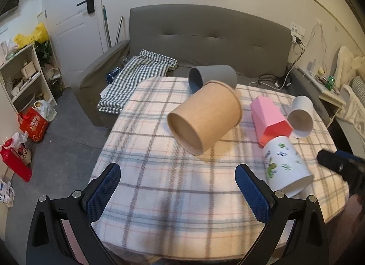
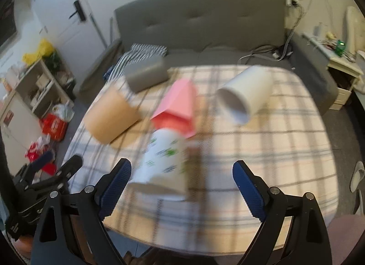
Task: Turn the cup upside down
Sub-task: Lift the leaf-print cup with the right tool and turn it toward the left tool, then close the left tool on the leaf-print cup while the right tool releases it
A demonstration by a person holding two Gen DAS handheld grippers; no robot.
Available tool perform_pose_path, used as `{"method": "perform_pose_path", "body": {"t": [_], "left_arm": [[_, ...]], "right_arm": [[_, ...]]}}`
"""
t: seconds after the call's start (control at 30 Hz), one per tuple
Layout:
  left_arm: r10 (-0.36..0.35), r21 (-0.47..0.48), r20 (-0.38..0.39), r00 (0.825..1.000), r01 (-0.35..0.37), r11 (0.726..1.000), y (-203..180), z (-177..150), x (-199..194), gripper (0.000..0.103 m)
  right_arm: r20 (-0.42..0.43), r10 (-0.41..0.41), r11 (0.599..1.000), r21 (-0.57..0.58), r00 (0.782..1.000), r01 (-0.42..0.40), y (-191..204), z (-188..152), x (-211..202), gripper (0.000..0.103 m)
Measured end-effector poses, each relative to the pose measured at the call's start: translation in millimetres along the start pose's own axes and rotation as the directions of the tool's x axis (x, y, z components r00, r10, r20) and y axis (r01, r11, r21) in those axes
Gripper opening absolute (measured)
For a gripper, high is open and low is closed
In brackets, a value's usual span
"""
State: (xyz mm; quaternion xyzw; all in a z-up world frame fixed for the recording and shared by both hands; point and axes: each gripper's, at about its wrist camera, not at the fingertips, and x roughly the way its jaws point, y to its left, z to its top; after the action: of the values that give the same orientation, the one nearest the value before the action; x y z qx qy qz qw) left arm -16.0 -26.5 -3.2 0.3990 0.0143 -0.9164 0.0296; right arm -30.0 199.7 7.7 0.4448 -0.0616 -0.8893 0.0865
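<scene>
Several cups lie on their sides on a plaid tablecloth (image 1: 159,187). A brown paper cup (image 1: 205,121) lies centre, its base toward me. Behind it is a grey cup (image 1: 212,78). To the right are a pink angular cup (image 1: 269,119), a plain white cup (image 1: 301,117) and a white cup with green prints (image 1: 285,164). My left gripper (image 1: 178,192) is open and empty, short of the brown cup. My right gripper (image 2: 182,187) is open and empty, with the printed cup (image 2: 164,158) just ahead of its left finger. The right wrist view is blurred.
A grey sofa (image 1: 205,37) with a checked blanket (image 1: 141,78) stands behind the table. A shelf (image 1: 25,75) and red bags (image 1: 32,123) are on the floor at left. A bedside cabinet (image 2: 342,71) stands at right. The other gripper (image 1: 342,164) shows at the right edge.
</scene>
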Motion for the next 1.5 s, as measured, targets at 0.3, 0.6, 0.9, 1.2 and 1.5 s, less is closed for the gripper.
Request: {"method": "perform_pose_path", "body": {"t": [0.3,0.6,0.9,1.2,1.5], "left_arm": [[-0.041,0.013,-0.084,0.996,0.042,0.999,-43.4,27.6,-3.3,0.103],[-0.1,0.046,-0.244,0.965,0.115,0.992,-105.3,53.4,40.4,0.103],[-0.123,0.083,-0.434,0.892,0.176,0.981,-137.9,60.1,95.4,0.102],[-0.179,0.016,-0.538,0.824,0.222,0.975,-131.0,51.0,120.4,0.093],[-0.236,-0.004,-0.551,0.801,0.28,0.96,-122.0,56.1,101.8,0.057]], "right_arm": [[0.057,-0.146,0.989,0.034,0.988,0.145,-75.5,19.3,-10.7,0.091],[0.002,-0.128,0.991,0.036,0.992,0.128,-97.6,19.0,14.5,0.091],[-0.048,-0.097,0.993,0.063,0.994,0.1,-109.3,18.6,26.9,0.091],[-0.087,-0.081,0.992,0.086,0.993,0.089,-114.5,20.3,35.9,0.091],[-0.093,-0.087,0.991,0.091,0.992,0.095,-114.2,20.9,37.6,0.091]]}}
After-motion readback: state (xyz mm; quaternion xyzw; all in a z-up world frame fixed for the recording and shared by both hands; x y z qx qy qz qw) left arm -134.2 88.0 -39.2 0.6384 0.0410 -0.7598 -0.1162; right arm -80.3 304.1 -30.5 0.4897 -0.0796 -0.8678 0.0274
